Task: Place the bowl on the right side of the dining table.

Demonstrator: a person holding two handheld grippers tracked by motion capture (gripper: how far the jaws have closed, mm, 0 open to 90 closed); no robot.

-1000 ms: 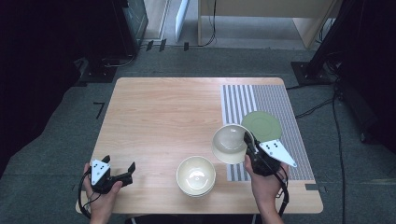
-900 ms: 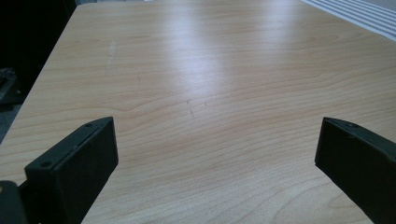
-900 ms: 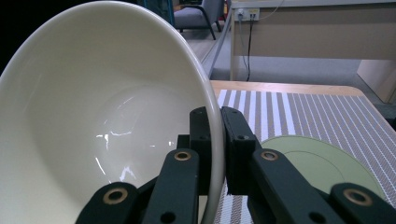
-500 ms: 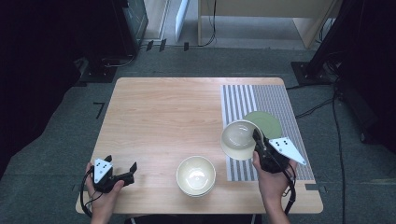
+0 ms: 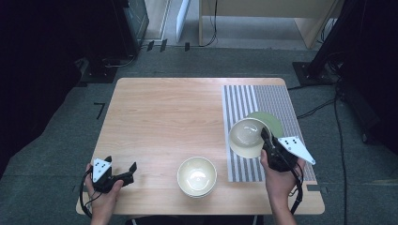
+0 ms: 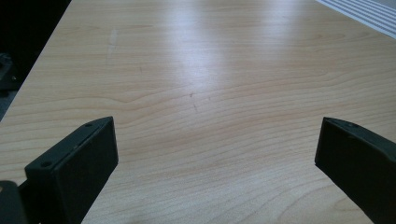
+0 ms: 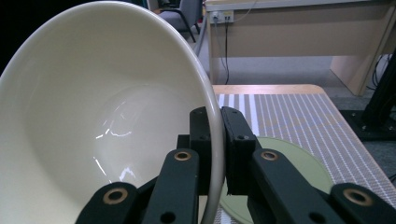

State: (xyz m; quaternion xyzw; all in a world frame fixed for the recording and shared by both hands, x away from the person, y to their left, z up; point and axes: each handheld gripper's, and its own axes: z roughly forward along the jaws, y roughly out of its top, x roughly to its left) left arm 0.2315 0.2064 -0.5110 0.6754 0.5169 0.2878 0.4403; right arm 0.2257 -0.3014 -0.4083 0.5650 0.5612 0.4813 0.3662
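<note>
Left gripper [image 5: 119, 173] rests at the near left corner of the counter [image 5: 164, 117], its jaws spread wide with nothing but bare wood between them, as the left gripper view also shows. To its right, near the front edge, a second cream bowl [image 5: 197, 176] sits upright on the wood, apart from both grippers. Further right, the right gripper [image 5: 266, 136] is clamped on the rim of the held bowl [image 5: 246, 136], one jaw inside and one outside the wall, and carries it tilted above the striped mat [image 5: 244, 101], partly over a green plate [image 5: 274, 123] lying flat there. The held bowl looks like glazed ceramic: stiff, smooth, likely slippery and breakable, and probably weighty enough to swing on a thin rim pinch, so a grip deep on the rim seems the sound place to hold it. The counter is pale wood, level and uncluttered; around it lie grey carpet, cables, dark equipment stands and a wooden desk at the back.
</note>
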